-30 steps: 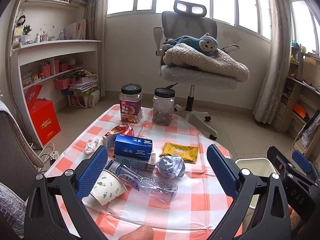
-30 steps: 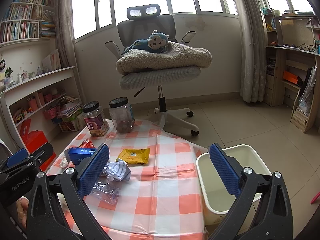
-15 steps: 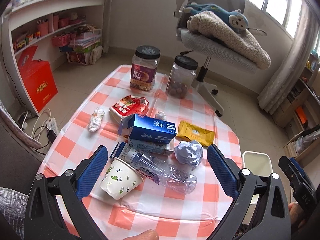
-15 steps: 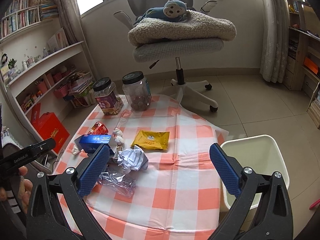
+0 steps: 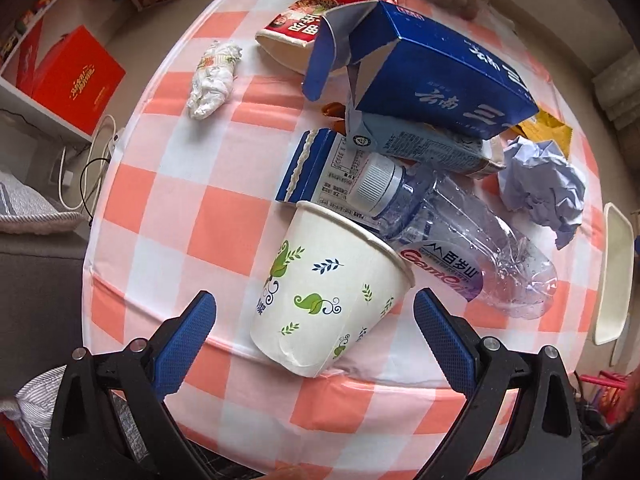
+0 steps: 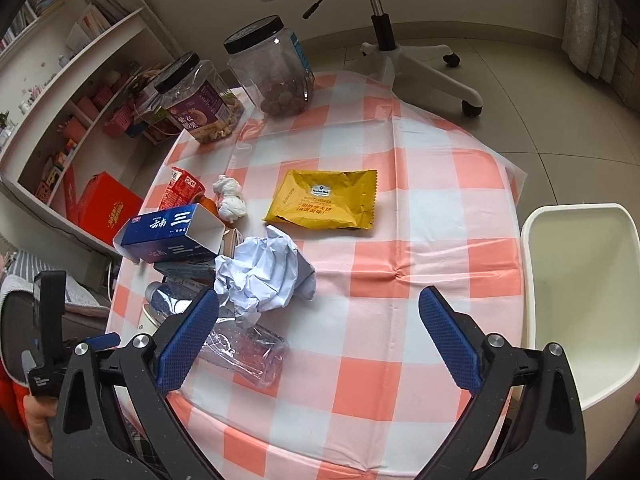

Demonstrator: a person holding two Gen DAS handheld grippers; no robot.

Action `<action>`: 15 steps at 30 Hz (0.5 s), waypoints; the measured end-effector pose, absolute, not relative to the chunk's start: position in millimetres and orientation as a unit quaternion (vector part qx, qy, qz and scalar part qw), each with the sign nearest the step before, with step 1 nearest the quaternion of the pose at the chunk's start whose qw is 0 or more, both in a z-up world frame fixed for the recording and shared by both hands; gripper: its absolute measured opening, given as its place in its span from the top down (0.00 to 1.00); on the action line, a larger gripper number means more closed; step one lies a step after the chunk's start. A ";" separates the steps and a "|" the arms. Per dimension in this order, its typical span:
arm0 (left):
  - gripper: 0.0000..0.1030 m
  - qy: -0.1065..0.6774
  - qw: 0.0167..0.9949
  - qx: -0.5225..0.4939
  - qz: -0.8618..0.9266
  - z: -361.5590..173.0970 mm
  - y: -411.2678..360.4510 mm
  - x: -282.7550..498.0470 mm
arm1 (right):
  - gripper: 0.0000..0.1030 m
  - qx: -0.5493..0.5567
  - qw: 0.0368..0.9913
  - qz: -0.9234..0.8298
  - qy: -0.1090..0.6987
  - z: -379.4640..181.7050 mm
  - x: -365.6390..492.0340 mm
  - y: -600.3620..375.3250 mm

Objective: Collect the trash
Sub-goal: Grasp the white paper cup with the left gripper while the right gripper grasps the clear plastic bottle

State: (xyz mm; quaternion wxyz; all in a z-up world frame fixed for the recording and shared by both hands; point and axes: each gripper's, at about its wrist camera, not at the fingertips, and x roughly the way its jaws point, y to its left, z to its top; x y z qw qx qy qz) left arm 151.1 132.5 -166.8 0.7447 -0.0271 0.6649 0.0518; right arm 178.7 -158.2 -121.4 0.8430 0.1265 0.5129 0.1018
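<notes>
- Paper cup [image 5: 328, 292] lies on its side at the near edge of the checked tablecloth [image 5: 192, 216], rim pointing away, leaning on a clear plastic bottle [image 5: 452, 240].
- Left gripper [image 5: 314, 328] is right over it, jaws spread wide on either side of the cup's base, touching nothing.
- Just beyond: blue carton [image 5: 432, 76] stacked on a flatter box [image 5: 320, 164], crumpled paper ball [image 5: 540, 184] to the right, white wad [image 5: 212, 80] off to the left.
- Right gripper [image 6: 318, 330] hangs open over bare cloth, nothing between its blue pads.
- Yellow snack packet [image 6: 324, 200] sits mid-table; white bin [image 6: 580, 300] stands beside the table's right edge.
</notes>
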 end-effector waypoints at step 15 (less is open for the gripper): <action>0.49 0.647 0.760 -0.054 -0.003 -145.9 158.4 126.7 | 0.07 -0.151 0.828 0.273 0.466 -130.8 147.5 -41.2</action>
